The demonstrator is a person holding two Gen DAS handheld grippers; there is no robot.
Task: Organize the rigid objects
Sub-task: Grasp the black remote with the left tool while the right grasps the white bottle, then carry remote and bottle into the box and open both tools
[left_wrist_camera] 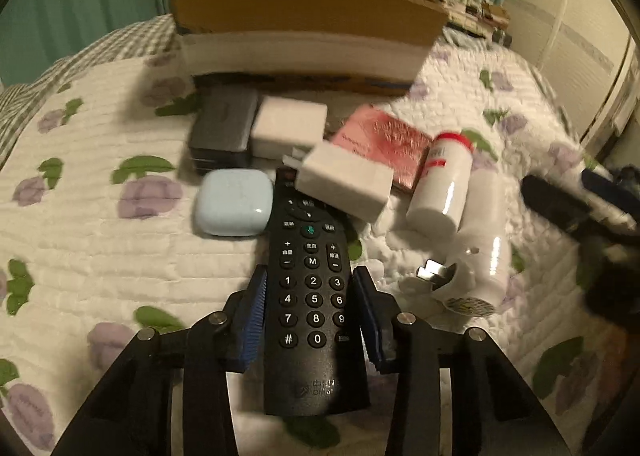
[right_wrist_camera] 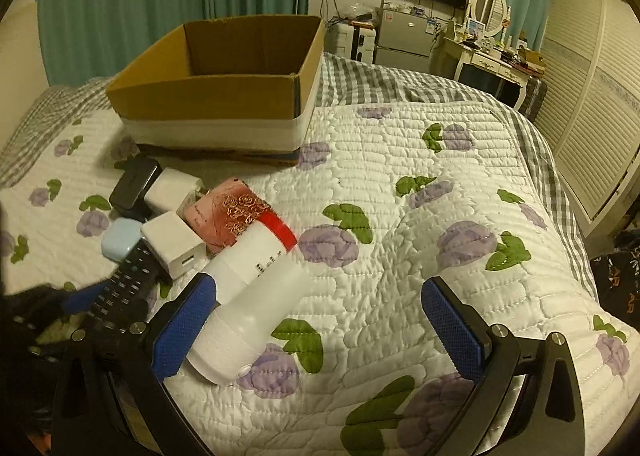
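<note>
- My left gripper (left_wrist_camera: 308, 288) has its blue pads on either side of the black remote (left_wrist_camera: 310, 292), jaws narrow; a thin gap shows at each side, so I cannot tell if they grip it.
- On the remote I read digits 0 to 9, "#", an "M" key and plus and minus keys; the Chinese labels and the logo near its lower end are too small for me to read.
- My right gripper (right_wrist_camera: 320, 320) stands with jaws wide over the flowered quilt (right_wrist_camera: 400, 184), its left pad just beside a white device (right_wrist_camera: 248, 320) lying on its side.
- A white bottle with a red cap (left_wrist_camera: 442, 180) touches that device; its red printing is illegible.
- A white charger (left_wrist_camera: 346, 178) rests on the remote's far end, beside a pale blue case (left_wrist_camera: 230, 202).
- Behind them lie a pink box (left_wrist_camera: 386, 144), a second white adapter (left_wrist_camera: 288, 128) and a dark grey box (left_wrist_camera: 222, 128).
- Farthest stands an open cardboard box (right_wrist_camera: 208, 96) with a white band around its base.
</note>
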